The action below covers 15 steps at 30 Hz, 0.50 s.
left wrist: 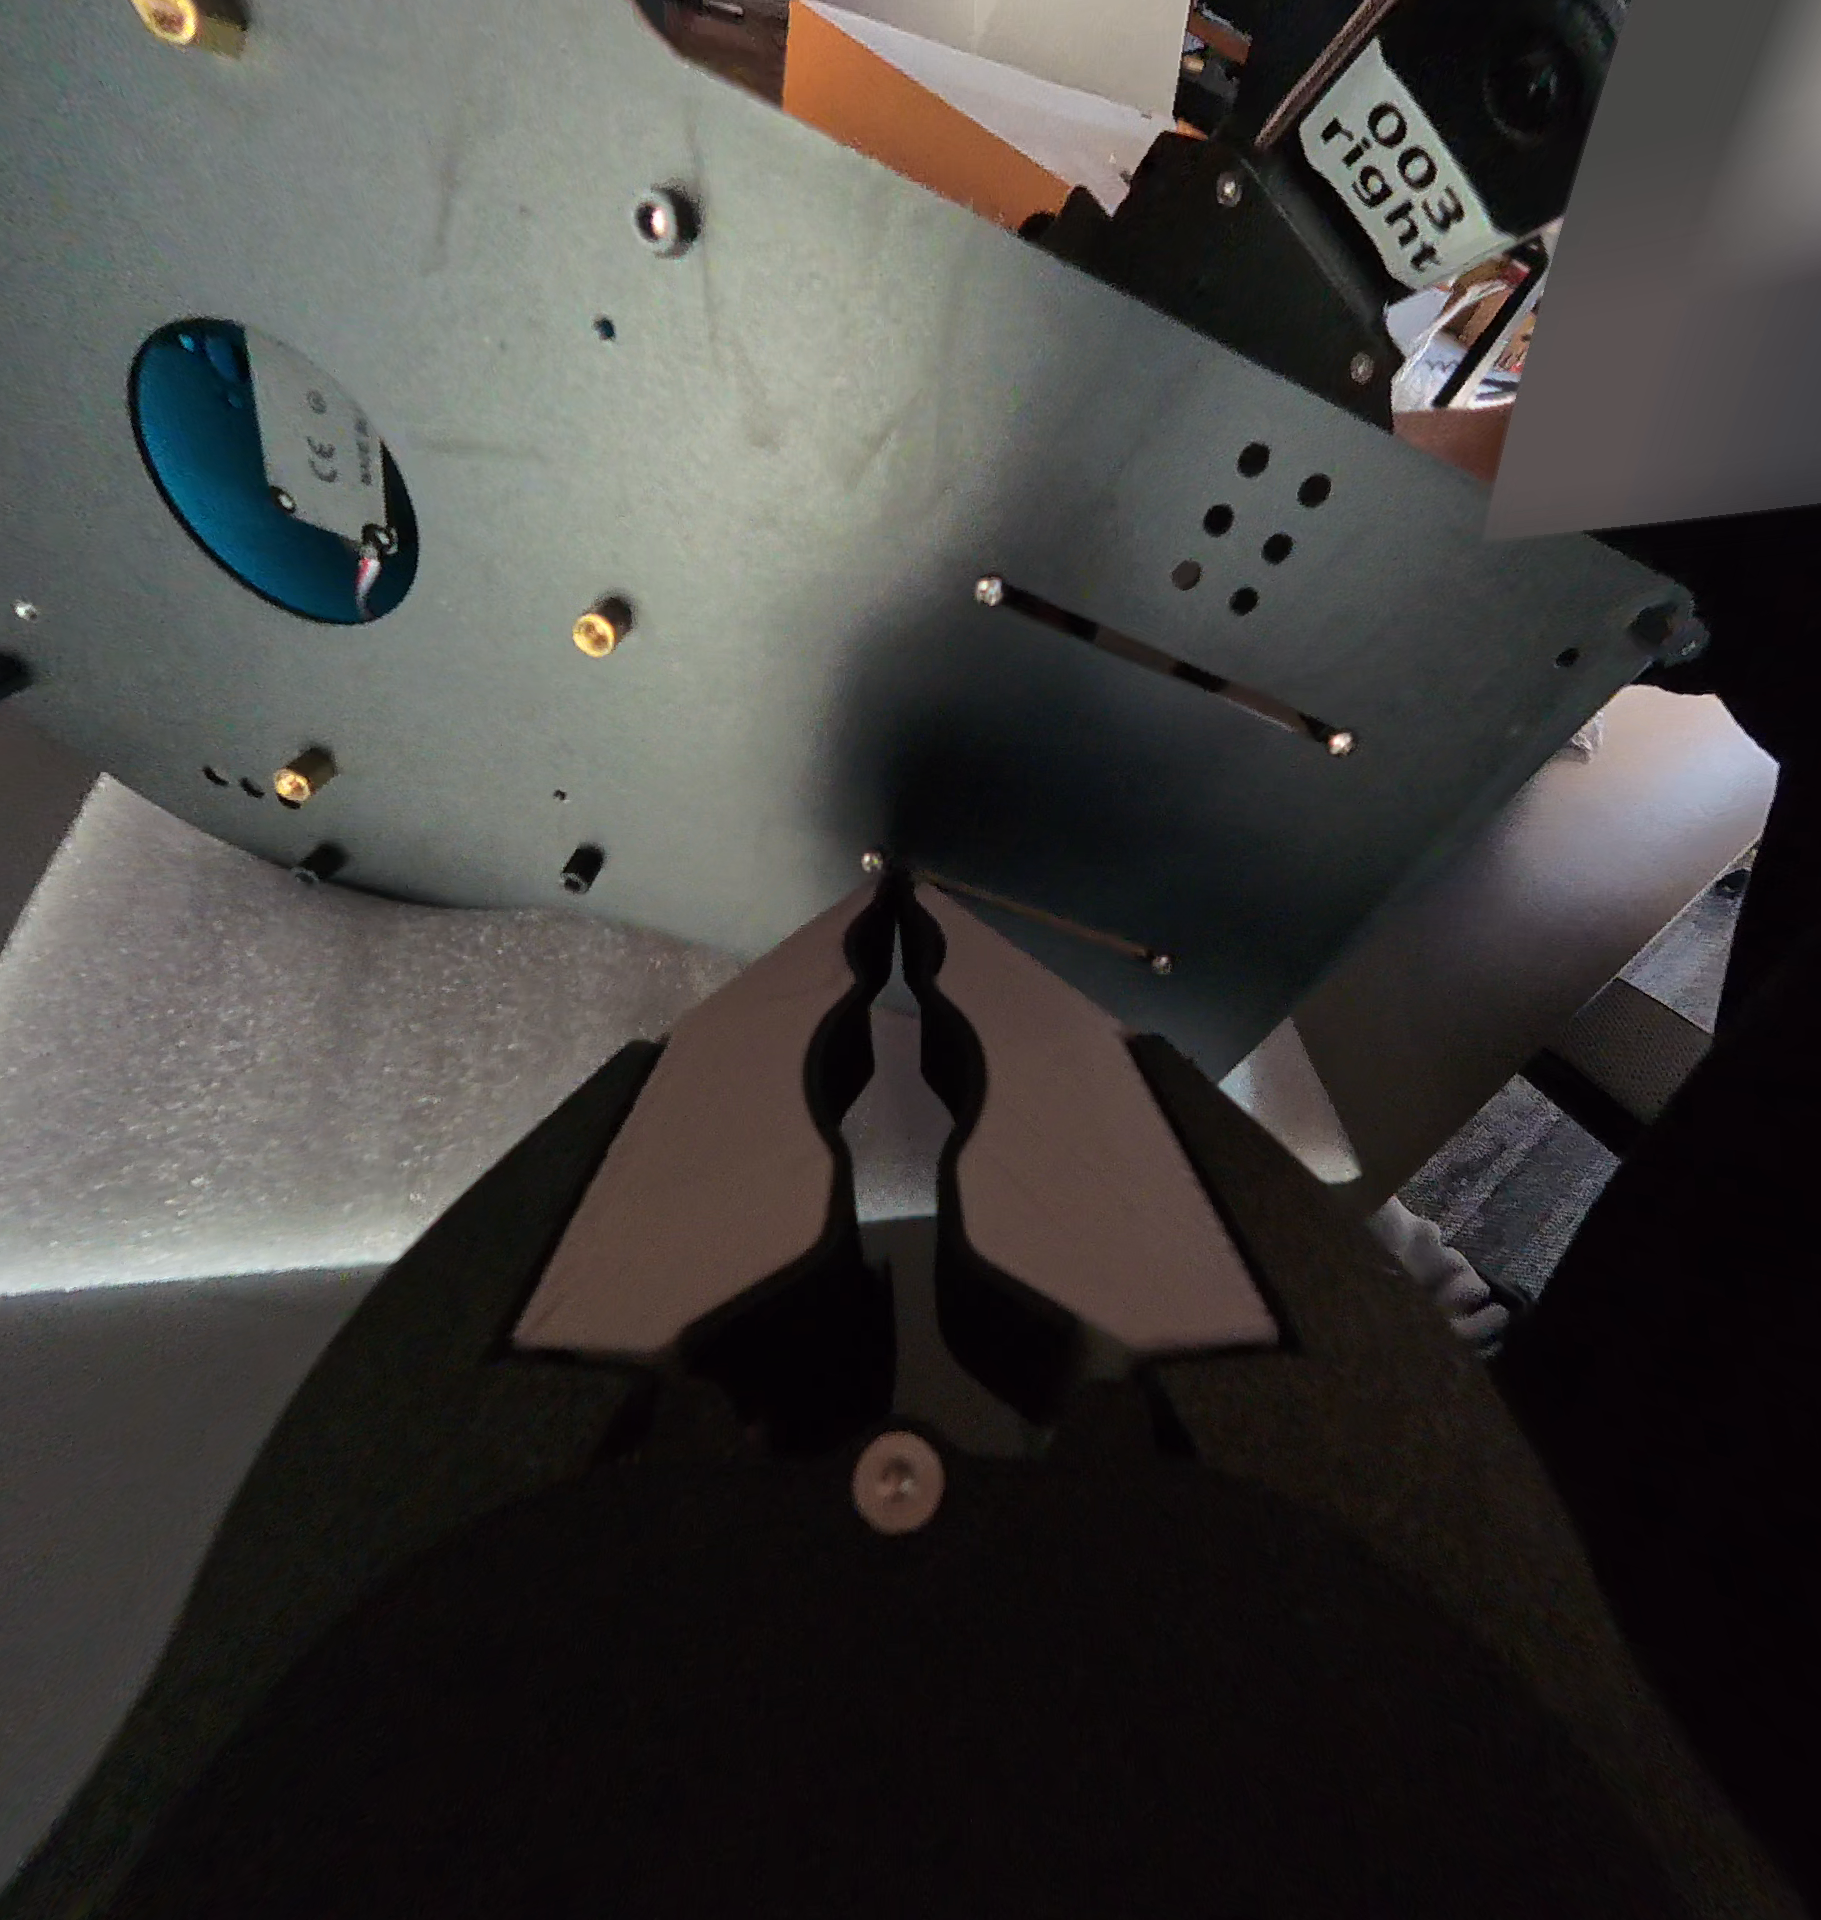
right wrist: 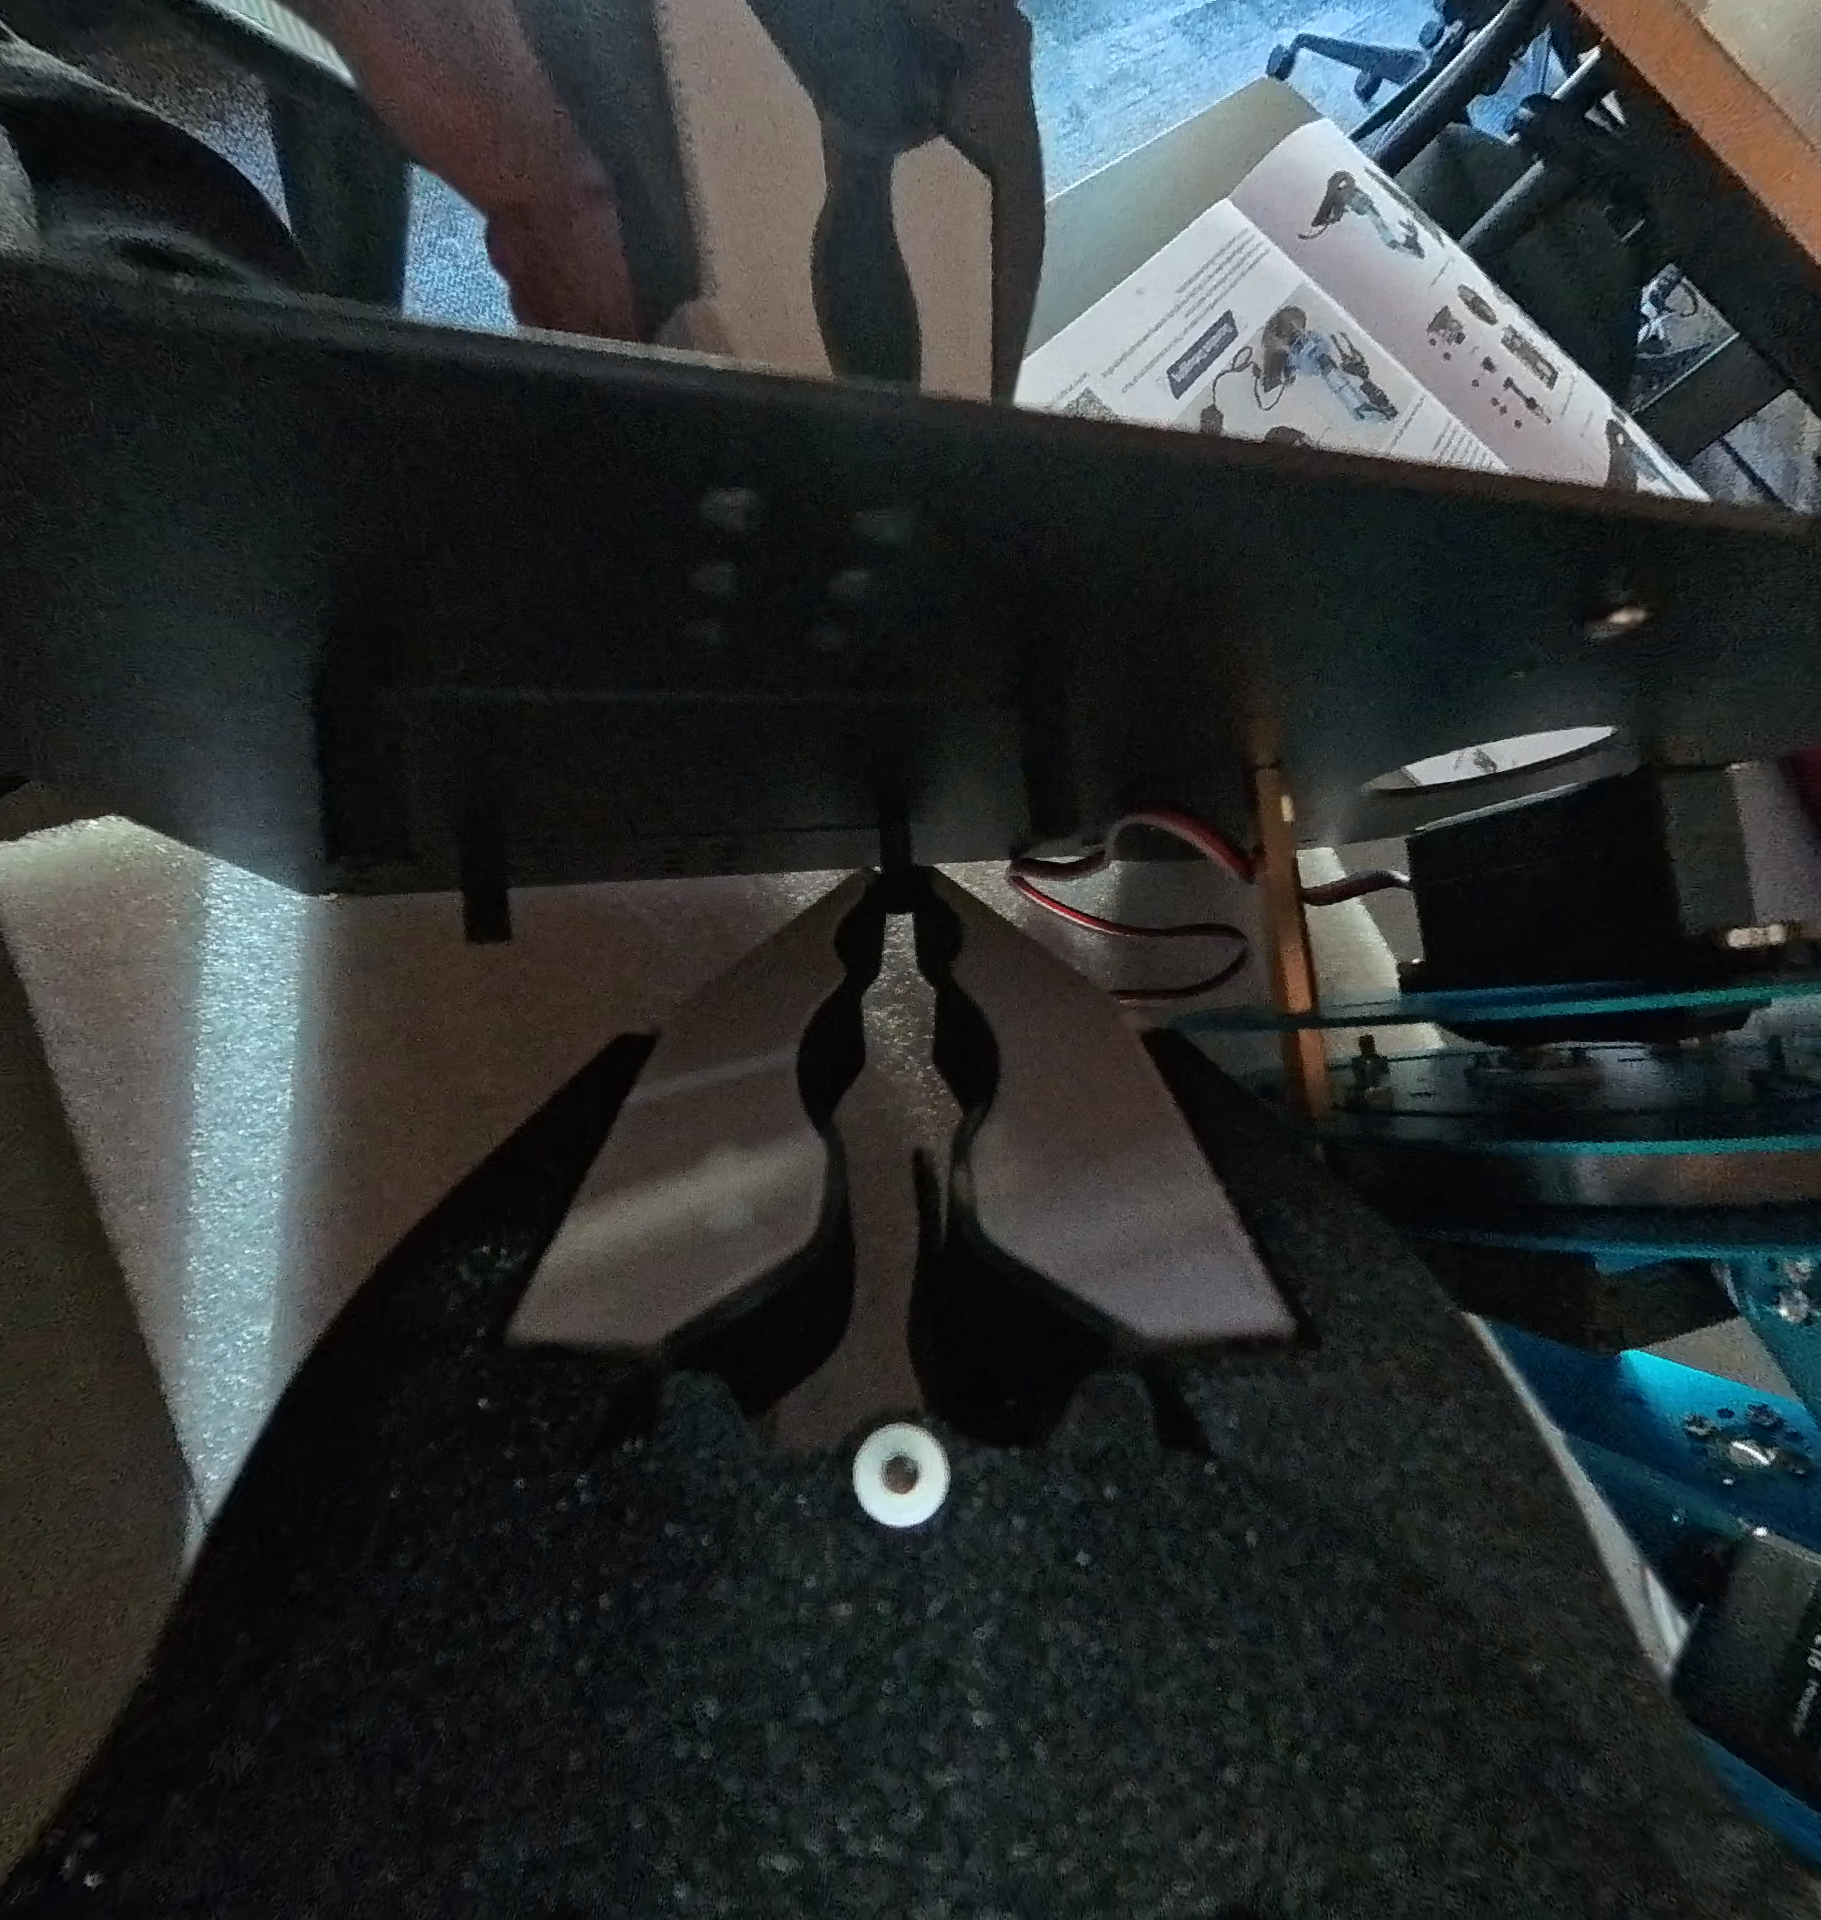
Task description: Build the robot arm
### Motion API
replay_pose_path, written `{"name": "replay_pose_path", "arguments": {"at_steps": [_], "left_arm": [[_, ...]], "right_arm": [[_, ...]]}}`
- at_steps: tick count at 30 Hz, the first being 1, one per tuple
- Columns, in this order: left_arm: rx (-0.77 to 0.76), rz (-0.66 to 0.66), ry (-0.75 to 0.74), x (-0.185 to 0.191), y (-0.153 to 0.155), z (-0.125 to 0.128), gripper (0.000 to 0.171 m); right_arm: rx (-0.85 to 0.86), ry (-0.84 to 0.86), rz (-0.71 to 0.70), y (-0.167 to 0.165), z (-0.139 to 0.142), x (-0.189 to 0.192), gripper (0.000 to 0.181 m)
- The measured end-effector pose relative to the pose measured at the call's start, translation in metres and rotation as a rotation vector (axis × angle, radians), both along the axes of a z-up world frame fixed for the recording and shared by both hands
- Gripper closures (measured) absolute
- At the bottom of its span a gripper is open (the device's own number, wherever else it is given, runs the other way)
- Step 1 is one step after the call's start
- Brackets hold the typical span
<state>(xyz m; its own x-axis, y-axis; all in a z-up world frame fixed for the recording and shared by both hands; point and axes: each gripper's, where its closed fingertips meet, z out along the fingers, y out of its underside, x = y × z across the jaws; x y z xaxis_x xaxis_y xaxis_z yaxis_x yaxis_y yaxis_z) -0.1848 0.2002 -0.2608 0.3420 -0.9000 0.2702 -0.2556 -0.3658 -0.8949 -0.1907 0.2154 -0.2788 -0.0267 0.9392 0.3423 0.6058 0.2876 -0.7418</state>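
Jaws of both grippers, left (left wrist: 898,883) and right (right wrist: 898,883), seemingly clamp the black plate's (left wrist: 781,468) edges.

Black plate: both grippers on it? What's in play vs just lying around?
In play:
- black plate, tilted
- left gripper, shut on its edge
- right gripper, shut on its edge

Lying about:
- white foam sheet
- open instruction booklet
- blue acrylic assembly

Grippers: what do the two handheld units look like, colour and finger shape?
Both alike. Left gripper and right gripper: matte black textured bodies, two tapering fingers with grey flat faces and wavy black inner edges, one round fastener at the base. The right carries a white label and a camera.
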Motion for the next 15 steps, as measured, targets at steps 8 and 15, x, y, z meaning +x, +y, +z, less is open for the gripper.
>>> {"name": "replay_pose_path", "arguments": {"at_steps": [8,15], "left_arm": [[0.008,-0.002,0.006,0.0056,0.0031,0.0001,0.171],[0.006,-0.004,0.005,0.0054,0.0043,-0.0001,0.171]], "right_arm": [[0.004,0.005,-0.012,-0.0001,-0.0020,-0.0010,0.176],[0.188,-0.041,0.025,0.0002,-0.0066,-0.0016,0.165]]}}
